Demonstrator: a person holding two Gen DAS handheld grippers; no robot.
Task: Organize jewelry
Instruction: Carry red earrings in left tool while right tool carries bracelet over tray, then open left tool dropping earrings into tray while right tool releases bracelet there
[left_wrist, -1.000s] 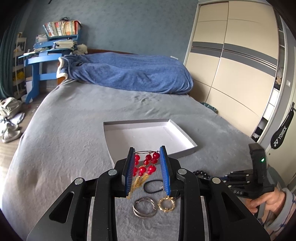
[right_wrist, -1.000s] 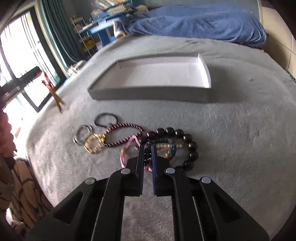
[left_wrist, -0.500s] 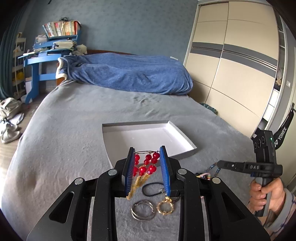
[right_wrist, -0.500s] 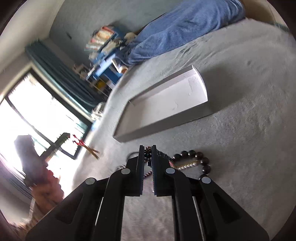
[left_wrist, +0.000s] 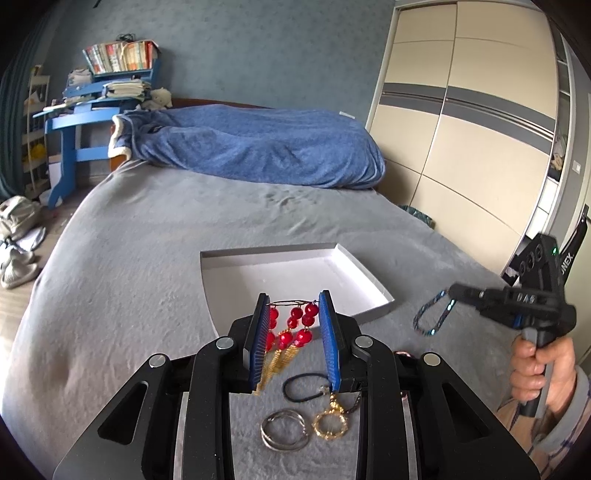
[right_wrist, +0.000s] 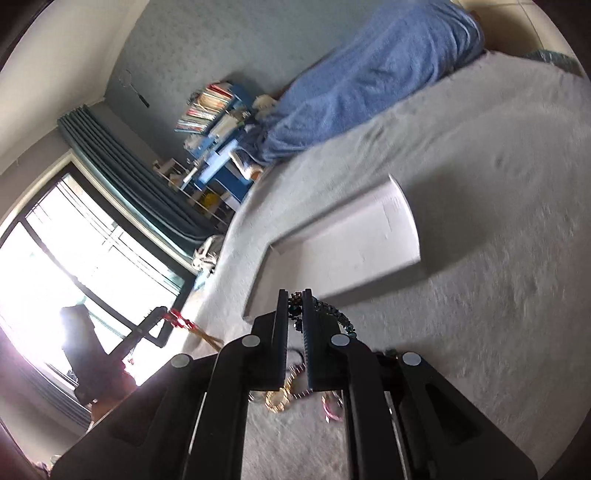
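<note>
Tongs on the right had risen off the bed and rolled since a second earlier, clenched on a blue-green beaded cord bracelet now dangling clear beside the white tray. Left tongs had not moved, gripping the red bead earrings above the silver rings.

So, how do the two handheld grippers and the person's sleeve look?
Both grippers are black plastic with silver round bolts. The left gripper has ribbed blue pads; the right gripper shows a green light and white lettering. The sleeve is grey with a faint pattern.
</note>
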